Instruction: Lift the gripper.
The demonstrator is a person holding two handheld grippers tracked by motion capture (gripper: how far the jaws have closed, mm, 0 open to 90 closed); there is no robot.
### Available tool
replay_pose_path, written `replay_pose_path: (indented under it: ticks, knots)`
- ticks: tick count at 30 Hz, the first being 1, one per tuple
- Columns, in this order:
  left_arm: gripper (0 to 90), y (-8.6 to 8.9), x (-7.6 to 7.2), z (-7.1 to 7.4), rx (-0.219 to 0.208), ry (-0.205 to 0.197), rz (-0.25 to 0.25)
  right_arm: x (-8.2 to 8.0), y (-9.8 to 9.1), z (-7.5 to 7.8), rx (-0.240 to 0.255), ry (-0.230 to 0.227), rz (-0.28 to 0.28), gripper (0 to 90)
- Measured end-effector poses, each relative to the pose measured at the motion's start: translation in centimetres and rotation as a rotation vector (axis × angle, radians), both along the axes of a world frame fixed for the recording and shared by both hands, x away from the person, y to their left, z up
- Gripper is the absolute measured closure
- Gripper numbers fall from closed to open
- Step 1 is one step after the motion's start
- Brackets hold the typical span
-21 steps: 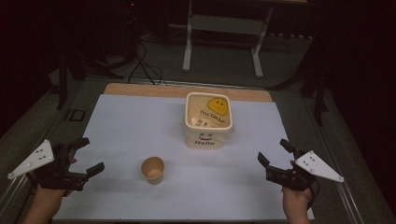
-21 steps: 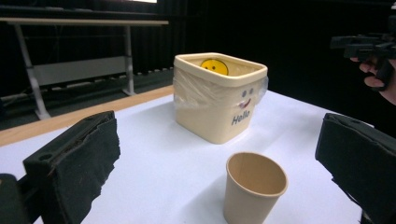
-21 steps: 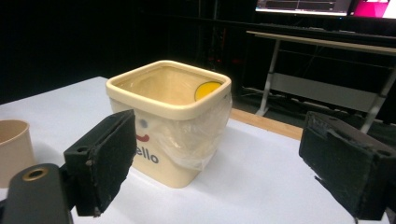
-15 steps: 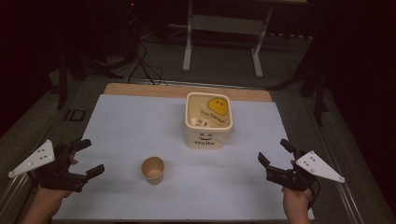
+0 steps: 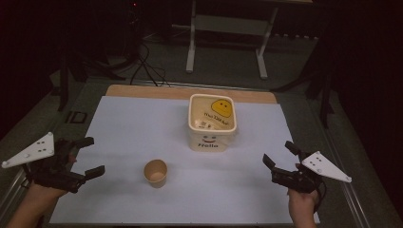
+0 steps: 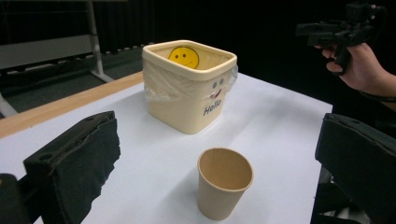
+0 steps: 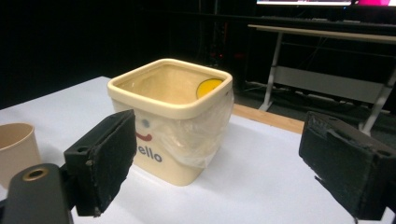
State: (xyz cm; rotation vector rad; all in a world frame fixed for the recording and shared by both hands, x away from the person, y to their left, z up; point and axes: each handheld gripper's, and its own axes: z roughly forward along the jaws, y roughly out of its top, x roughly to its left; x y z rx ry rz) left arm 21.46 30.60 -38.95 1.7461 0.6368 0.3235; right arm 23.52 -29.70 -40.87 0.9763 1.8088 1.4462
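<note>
— High view first: what is seen on the counter (image 5: 119, 199)?

— A white sheet is spread over it, with a strip of bare wood left along the far edge. A cream square tub (image 5: 211, 122) is set right of centre, slightly above the middle of the frame; a yellow smiley is printed inside it, "Hello" is printed on its front, and a clear plastic liner is folded over its rim. A brown paper cup (image 5: 156, 173) is stood upright in the lower middle, left of the tub and well apart from it.

— And the grippers?

— The left gripper (image 5: 91, 156) is held at the lower left of the frame, its fingers spread wide, with nothing held between them. The right gripper (image 5: 278, 156) is held at the lower right, likewise spread wide and empty. Both are pointed inward and kept apart from cup and tub.

— What is added by the gripper views?

— Between the left gripper's fingers (image 6: 79, 163) the cup is framed at lower centre, with the tub behind it in the upper middle; the other hand (image 6: 359, 65) with its gripper is seen at the upper right. Between the right gripper's fingers (image 7: 105, 158) the tub is framed in the middle, and the cup's edge is caught at the far left.
</note>
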Motion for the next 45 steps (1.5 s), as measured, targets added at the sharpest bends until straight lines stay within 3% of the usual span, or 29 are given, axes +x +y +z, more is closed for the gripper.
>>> replay_pose_path:
  ticks: [4, 12, 26, 39, 45]
  knots:
    - [0.8, -1.0, 0.3, 1.0, 0.038, -0.001, -0.026, 0.1, 0.1, 0.0, 0.001, 0.003, 0.01, 11.1]
    - [0.8, -3.1, 1.1, 2.4, 0.068, 0.005, -0.105, 0.1, 0.2, 0.1, 0.008, 0.003, 0.028, 11.1]
    - [0.8, -6.4, 1.6, 3.2, 0.147, 0.011, -0.21, 0.1, 0.8, 0.1, -0.001, 0.007, 0.055, 11.1]
    - [0.8, -9.7, 1.9, 3.2, 0.299, 0.034, -0.281, 0.2, 1.0, 0.0, -0.004, 0.02, 0.075, 11.2]
    - [0.8, -10.4, 2.1, 3.0, 0.341, 0.045, -0.304, 0.3, 1.1, -0.1, -0.002, 0.027, 0.081, 11.2]
